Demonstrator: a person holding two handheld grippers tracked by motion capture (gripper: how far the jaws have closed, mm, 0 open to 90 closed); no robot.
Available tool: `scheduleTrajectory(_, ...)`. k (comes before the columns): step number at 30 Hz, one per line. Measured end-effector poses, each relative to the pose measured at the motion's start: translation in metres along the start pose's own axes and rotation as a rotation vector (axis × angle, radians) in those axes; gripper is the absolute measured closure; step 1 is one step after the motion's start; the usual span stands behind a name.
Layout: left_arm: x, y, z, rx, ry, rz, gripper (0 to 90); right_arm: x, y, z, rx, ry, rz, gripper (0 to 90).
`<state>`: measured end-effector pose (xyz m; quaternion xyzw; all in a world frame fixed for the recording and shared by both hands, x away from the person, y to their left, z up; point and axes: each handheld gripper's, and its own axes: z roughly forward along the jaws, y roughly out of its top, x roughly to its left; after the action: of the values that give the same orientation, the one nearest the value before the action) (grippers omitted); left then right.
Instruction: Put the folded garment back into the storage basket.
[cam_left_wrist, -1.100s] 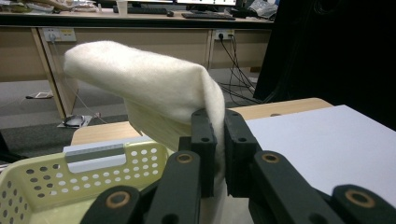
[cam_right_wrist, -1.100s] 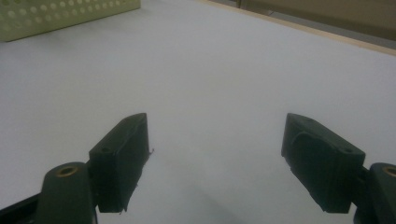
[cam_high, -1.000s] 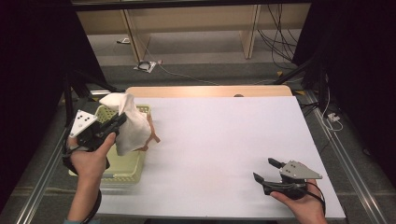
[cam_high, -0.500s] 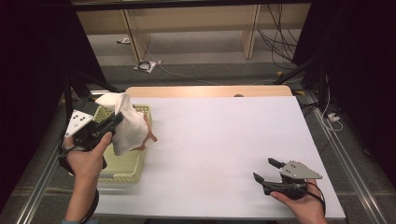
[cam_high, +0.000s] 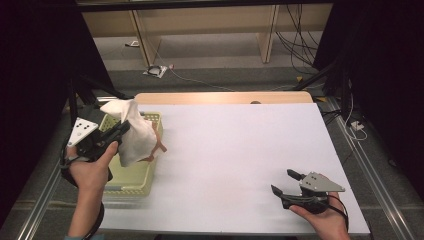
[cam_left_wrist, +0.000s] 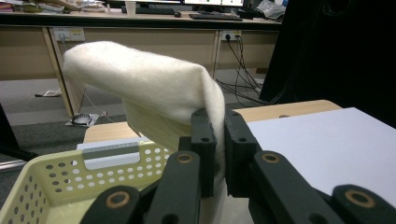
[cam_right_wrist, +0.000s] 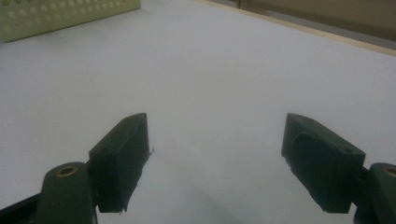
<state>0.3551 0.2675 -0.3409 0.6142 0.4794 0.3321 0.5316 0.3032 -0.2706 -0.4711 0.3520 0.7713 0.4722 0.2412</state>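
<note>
A white cloth (cam_high: 134, 131) hangs above a pale yellow perforated basket (cam_high: 131, 181) at the table's left edge. My left gripper (cam_high: 122, 129) is shut on the cloth, holding it over the basket. In the left gripper view the cloth (cam_left_wrist: 154, 86) drapes over the two closed jaws of the left gripper (cam_left_wrist: 219, 140), with the basket (cam_left_wrist: 56, 182) below. My right gripper (cam_high: 285, 183) rests near the table's front right, open and empty. In the right gripper view the right gripper (cam_right_wrist: 219, 151) has its jaws wide apart over the bare white table (cam_right_wrist: 224, 70).
The white table top (cam_high: 240, 150) stretches between the two hands. A brownish strap (cam_high: 159, 146) hangs at the basket's right side. Desks, cables (cam_high: 295, 45) and floor clutter lie beyond the table's far edge. Metal rails (cam_high: 370, 165) flank the table.
The left hand's cloth has shifted slightly over the basket. The right gripper has stayed where it was.
</note>
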Motion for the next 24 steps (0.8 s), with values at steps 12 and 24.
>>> scheduleTrajectory(12, 0.0061, 0.0, -0.0013, 0.008, 0.003, -0.007, 83.8, -0.0001, -0.0002, 0.0006, -0.001, 0.001, 0.001, 23.9)
scheduleTrajectory(24, 0.009, -0.0006, -0.0013, 0.022, -0.001, -0.007, 83.8, -0.0005, 0.0001, 0.0, 0.0, -0.001, 0.001, 23.9)
